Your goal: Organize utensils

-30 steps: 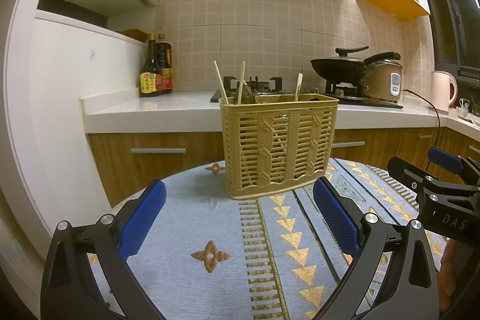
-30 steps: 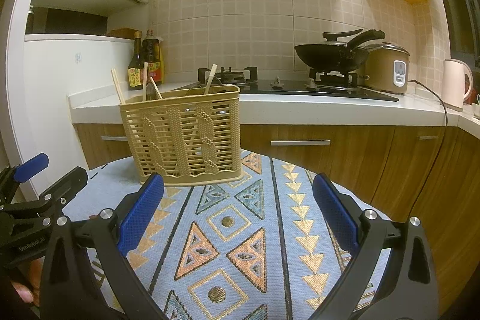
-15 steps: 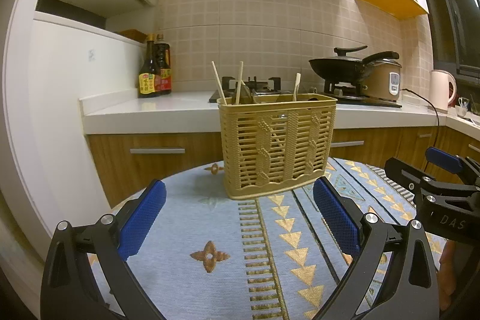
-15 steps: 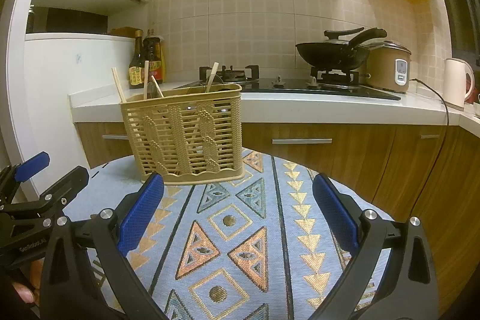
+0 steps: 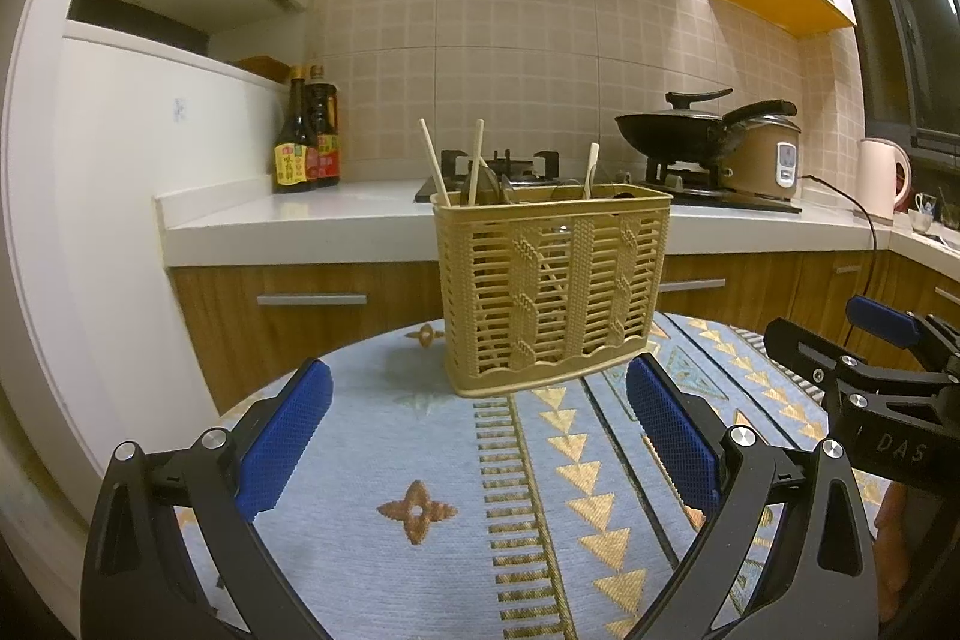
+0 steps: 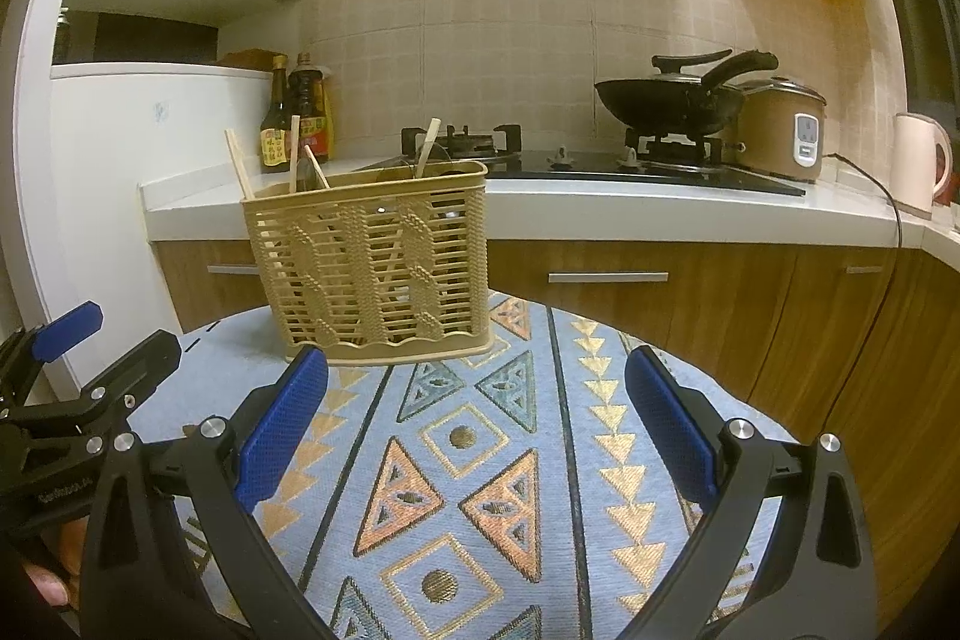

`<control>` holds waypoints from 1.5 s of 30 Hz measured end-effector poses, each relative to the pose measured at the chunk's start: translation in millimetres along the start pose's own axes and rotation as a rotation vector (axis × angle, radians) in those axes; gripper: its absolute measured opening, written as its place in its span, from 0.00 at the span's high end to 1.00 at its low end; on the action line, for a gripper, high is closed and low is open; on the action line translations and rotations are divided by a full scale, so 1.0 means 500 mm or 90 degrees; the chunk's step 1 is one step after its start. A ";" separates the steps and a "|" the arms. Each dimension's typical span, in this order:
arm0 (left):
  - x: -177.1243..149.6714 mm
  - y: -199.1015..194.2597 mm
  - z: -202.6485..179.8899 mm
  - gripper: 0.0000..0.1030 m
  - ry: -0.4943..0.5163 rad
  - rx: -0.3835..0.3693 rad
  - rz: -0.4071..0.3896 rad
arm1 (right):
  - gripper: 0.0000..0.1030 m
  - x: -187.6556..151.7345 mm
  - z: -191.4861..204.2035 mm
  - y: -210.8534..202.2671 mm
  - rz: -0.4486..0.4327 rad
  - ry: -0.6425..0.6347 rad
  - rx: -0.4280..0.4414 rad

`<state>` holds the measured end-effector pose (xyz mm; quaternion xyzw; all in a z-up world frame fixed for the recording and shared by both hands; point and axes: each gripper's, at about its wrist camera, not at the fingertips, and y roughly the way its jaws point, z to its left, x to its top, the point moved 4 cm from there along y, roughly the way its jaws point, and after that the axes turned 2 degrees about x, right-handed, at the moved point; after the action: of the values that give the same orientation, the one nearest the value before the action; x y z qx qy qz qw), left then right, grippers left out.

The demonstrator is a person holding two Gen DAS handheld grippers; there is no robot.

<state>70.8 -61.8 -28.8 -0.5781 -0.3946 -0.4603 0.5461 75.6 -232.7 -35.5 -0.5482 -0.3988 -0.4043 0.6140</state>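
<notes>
A tan slatted utensil basket [image 5: 549, 292] stands upright on a round table with a blue patterned cloth [image 5: 420, 466]. Wooden chopsticks [image 5: 433, 163] and other utensil handles stick out of its top. It also shows in the right wrist view [image 6: 372, 259], with chopsticks [image 6: 240, 165] at its left end. My left gripper [image 5: 477, 400] is open and empty, just short of the basket. My right gripper [image 6: 477, 400] is open and empty, to the basket's right and nearer me. Each gripper shows at the edge of the other's view.
Behind the table runs a white counter [image 5: 288, 214] with wooden drawers, two sauce bottles [image 5: 306, 142], a gas hob with a black wok [image 5: 678, 130], a rice cooker [image 5: 768, 154] and a kettle [image 5: 879, 178]. A white cabinet wall [image 5: 90, 196] stands at left.
Both views have shifted slightly: the basket sits a little higher and nearer in each. Both grippers stay open and empty.
</notes>
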 end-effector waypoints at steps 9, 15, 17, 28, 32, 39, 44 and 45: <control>-0.001 0.000 0.000 0.07 0.000 0.000 0.001 | 0.08 -0.001 -0.001 0.001 0.003 -0.003 0.003; -0.001 0.000 0.000 0.07 0.000 0.000 0.001 | 0.08 -0.002 -0.002 0.003 0.004 0.000 0.004; -0.001 0.000 0.000 0.07 0.000 0.000 0.001 | 0.08 -0.002 -0.003 0.003 0.005 0.001 0.005; -0.008 0.006 0.004 0.07 -0.001 0.004 0.011 | 0.08 -0.002 -0.004 0.003 0.005 0.001 0.005; -0.009 0.006 0.004 0.07 0.001 0.003 0.011 | 0.08 -0.002 -0.004 0.004 0.005 0.001 0.005; -0.008 0.006 0.003 0.07 0.002 0.003 0.012 | 0.08 -0.003 -0.005 0.005 0.005 0.001 0.005; -0.009 0.006 0.002 0.07 0.004 0.001 0.012 | 0.08 -0.004 -0.006 0.004 0.006 0.003 0.004; -0.008 0.007 0.003 0.07 0.004 0.001 0.012 | 0.08 -0.004 -0.006 0.005 0.006 0.003 0.004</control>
<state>73.3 -60.7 -33.4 -0.5800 -0.3878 -0.4567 0.5519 77.2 -235.2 -38.3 -0.5473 -0.3962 -0.4010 0.6186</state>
